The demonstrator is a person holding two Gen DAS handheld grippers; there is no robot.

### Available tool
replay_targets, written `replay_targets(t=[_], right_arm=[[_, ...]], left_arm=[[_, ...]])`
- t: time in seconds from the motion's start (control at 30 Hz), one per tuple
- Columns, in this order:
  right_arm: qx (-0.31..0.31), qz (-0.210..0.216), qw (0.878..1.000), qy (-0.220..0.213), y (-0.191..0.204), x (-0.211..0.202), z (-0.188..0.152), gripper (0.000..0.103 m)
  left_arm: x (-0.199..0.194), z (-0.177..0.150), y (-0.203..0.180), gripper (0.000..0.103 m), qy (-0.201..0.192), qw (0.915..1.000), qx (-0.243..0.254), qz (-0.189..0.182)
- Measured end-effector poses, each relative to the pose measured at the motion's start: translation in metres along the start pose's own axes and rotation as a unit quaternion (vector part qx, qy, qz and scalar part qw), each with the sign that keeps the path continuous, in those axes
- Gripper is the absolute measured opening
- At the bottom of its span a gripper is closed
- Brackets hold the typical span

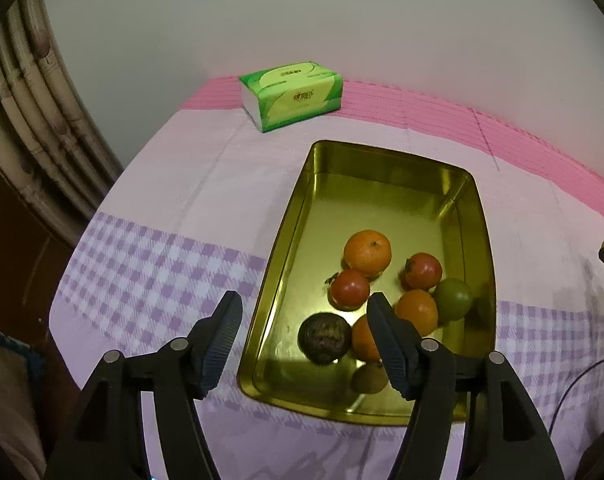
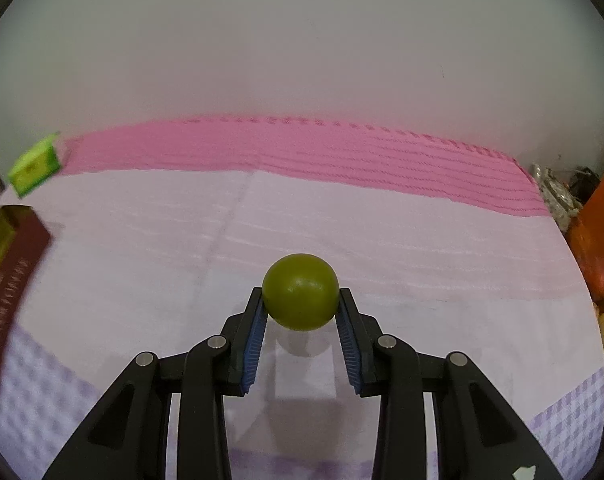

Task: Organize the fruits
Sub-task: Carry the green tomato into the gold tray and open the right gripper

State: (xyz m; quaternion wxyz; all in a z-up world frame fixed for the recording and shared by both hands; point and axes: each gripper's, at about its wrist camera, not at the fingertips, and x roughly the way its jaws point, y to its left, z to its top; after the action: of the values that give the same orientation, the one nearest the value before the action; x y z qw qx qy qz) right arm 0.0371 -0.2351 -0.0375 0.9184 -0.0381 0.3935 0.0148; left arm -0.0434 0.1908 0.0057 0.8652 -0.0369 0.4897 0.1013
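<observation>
Green fruit, round and smooth, pinched between the blue pads of the right tool and held above the cloth-covered desk, with its shadow on the cloth beneath. Being near-spherical, it shows no long axis, and no stem end can be made out, so its pointing cannot be told. Step in hand, as judged: carrying this fruit to the gold tray, which lies to the left and already holds oranges, red fruits, a green fruit and a dark one. The next move calls for a leftward carry and a low release onto bare tray floor. Left tool: spread, empty, above the tray's near left rim. Tissue pack beyond.
</observation>
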Motion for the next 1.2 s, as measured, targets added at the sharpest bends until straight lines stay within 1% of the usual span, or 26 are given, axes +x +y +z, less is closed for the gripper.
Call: replay_targets(t=[0.13, 0.2, 0.3, 0.4, 0.47, 0.53, 0.6, 0.7, 0.8, 0.9, 1.0, 1.2], right_arm=[[-0.024, 0.039, 0.999, -0.015, 0.034, -0.022, 0.005, 0.032], [-0.038, 0.065, 0.997, -0.019, 0.055, -0.032, 0.009, 0.032], [-0.064, 0.103, 0.992, -0.029, 0.088, -0.049, 0.017, 0.032], [-0.089, 0.146, 0.985, -0.032, 0.124, -0.062, 0.027, 0.032], [-0.108, 0.170, 0.979, -0.033, 0.149, -0.069, 0.030, 0.032], [-0.128, 0.201, 0.971, -0.029, 0.179, -0.073, 0.031, 0.032], [-0.145, 0.223, 0.964, -0.023, 0.204, -0.074, 0.027, 0.032], [-0.172, 0.250, 0.953, -0.007, 0.242, -0.069, 0.018, 0.032], [-0.193, 0.260, 0.946, 0.010, 0.276, -0.061, 0.007, 0.032], [-0.200, 0.267, 0.942, 0.024, 0.296, -0.051, 0.003, 0.032], [-0.211, 0.255, 0.943, 0.034, 0.314, -0.041, 0.000, 0.032], [-0.230, 0.250, 0.939, 0.048, 0.329, -0.028, -0.002, 0.032]], left_arm=[[-0.005, -0.007, 0.001, 0.066, -0.004, 1.0000, 0.002, 0.001], [-0.009, -0.010, 0.003, 0.066, -0.008, 0.9999, 0.005, 0.004], [-0.019, -0.011, 0.012, 0.067, -0.023, 0.9995, 0.004, 0.023], [-0.030, -0.010, 0.028, 0.071, -0.040, 0.9985, -0.024, 0.028], [-0.034, -0.011, 0.035, 0.072, -0.041, 0.9982, -0.035, 0.027], [-0.036, -0.014, 0.040, 0.072, -0.039, 0.9979, -0.042, 0.030], [-0.036, -0.017, 0.045, 0.072, -0.033, 0.9977, -0.048, 0.034], [-0.035, -0.023, 0.054, 0.072, -0.019, 0.9974, -0.063, 0.030], [-0.034, -0.031, 0.060, 0.072, -0.008, 0.9969, -0.074, 0.027], [-0.033, -0.036, 0.066, 0.072, 0.000, 0.9964, -0.081, 0.025], [-0.030, -0.037, 0.069, 0.072, -0.001, 0.9952, -0.092, 0.034], [-0.028, -0.039, 0.072, 0.072, -0.004, 0.9942, -0.100, 0.040]])
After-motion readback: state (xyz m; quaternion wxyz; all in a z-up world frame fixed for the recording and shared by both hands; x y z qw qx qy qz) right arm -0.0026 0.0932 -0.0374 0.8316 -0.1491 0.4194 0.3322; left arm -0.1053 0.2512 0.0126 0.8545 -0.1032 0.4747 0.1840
